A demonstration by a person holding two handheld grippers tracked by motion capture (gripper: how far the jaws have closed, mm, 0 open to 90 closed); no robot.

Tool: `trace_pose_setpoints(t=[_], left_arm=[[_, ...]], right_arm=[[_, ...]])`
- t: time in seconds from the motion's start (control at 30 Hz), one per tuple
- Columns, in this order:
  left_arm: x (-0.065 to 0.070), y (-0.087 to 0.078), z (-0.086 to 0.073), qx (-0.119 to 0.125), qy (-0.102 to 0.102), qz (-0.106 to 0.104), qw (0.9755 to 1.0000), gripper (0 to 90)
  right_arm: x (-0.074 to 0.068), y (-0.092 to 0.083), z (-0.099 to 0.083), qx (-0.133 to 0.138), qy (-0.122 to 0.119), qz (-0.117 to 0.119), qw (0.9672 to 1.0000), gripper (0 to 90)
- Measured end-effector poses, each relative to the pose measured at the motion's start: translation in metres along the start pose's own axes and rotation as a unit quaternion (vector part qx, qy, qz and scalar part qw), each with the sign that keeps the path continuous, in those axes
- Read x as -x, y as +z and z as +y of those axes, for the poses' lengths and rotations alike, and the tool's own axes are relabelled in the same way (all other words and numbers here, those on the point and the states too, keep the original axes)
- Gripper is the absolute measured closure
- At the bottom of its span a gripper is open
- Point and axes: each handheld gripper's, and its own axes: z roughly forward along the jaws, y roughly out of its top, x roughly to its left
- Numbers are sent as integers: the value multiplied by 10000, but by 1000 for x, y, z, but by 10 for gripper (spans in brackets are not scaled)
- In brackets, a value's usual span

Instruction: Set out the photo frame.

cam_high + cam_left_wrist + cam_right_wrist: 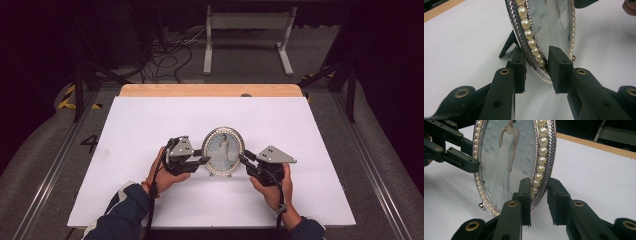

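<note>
1. So, the left gripper [204, 160] has its jaws set narrow around the left edge of the oval picture frame [223, 151]. In the left gripper view the frame's pearl rim [531, 41] sits right between the two pads, but there's a sliver of gap on each side, so it isn't actually clamped.
2. Same deal on the other side: the right gripper [242, 158] straddles the frame's right edge, one pad against the pearls and the other standing a bit off the back.
3. The frame stands upright on the white board [150, 125], between the two sets of jaws, with a photo of a person in a long white dress [501, 170].
4. Past the left jaws, the frame's black back stand [507, 45] props it on the board.
5. Farther out there's the table's wooden edge [210, 90].
</note>
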Motion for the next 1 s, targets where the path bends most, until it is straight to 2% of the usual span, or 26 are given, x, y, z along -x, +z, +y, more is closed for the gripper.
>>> trace_pose_setpoints(t=[0.17,0.33,0.43,0.53,0.6,0.77,0.8,0.87,0.9,1.0], left_arm=[[1,0,0,22,35,27,10000,679],[2,-2,1,-26,167,115,9998,661],[3,-5,1,-1,216,210,9995,641],[2,-8,1,65,173,190,9996,621],[3,-11,1,61,163,201,9996,577],[3,-13,1,24,223,300,9993,510],[3,-12,1,-11,230,361,9991,463],[4,-11,1,-50,232,375,9990,433],[4,-11,0,-112,290,425,9986,433],[5,-10,-1,-261,392,567,9973,341]], right_arm=[[0,0,1,-53,-114,-6,9999,732],[0,-1,1,-80,-236,2,9997,724],[1,-3,2,-96,-344,22,9994,694],[2,-5,2,-134,-395,64,9991,661],[4,-7,2,-108,-361,195,9991,620],[5,-5,2,-228,-478,134,9985,514],[5,-6,2,-272,-544,106,9981,470],[5,-6,1,-279,-548,105,9981,452],[5,-6,1,-293,-563,93,9979,427],[5,-8,1,-357,-635,58,9973,350]])
